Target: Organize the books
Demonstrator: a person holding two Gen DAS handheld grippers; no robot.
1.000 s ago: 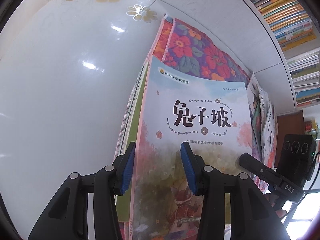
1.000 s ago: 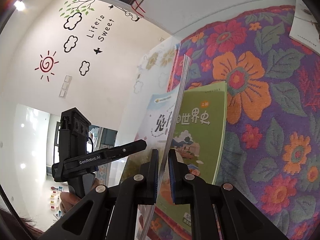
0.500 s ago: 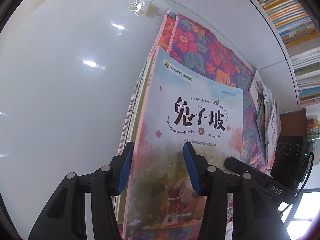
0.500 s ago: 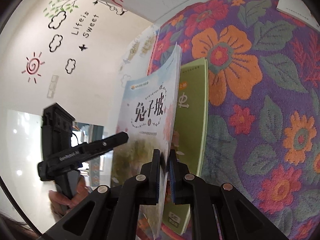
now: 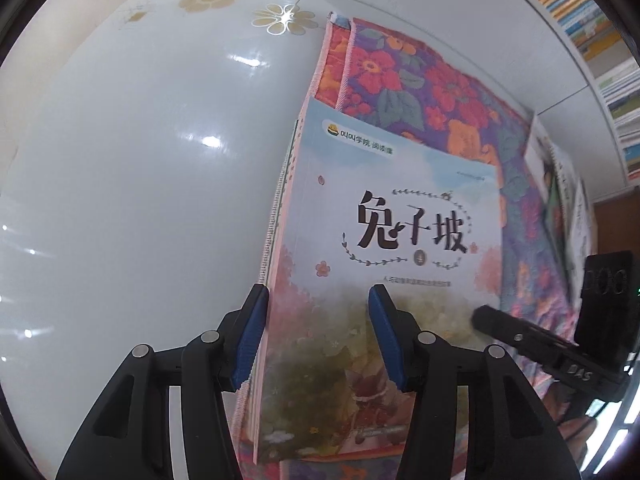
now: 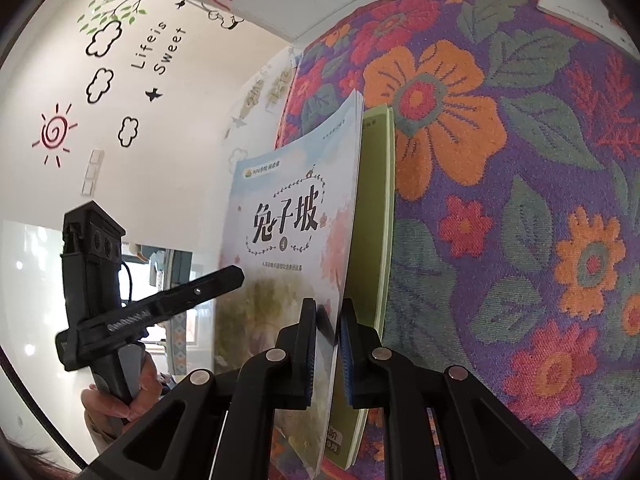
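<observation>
Two grippers: right gripper (image 6: 328,334) fingers pinch the pale-blue book (image 5: 392,240); left gripper (image 5: 316,336) fingers stand parted around its spine.

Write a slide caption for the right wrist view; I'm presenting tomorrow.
Right hand-held gripper pinches the pale-blue book by its edge above the green book on a floral cloth.

The flowered cloth (image 5: 404,92) lies on the table (image 5: 132,184), along its right part in the left wrist view. On the cloth lies a book (image 6: 372,216), and the storybook (image 5: 384,248) stands over it, nearer the cloth's left edge. More books (image 5: 560,200) lie on the cloth to the storybook's right, toward the bookshelf (image 5: 592,36) behind. The left gripper (image 5: 318,336) straddles the storybook's near left edge; the right gripper (image 6: 328,344) is at its right edge.
</observation>
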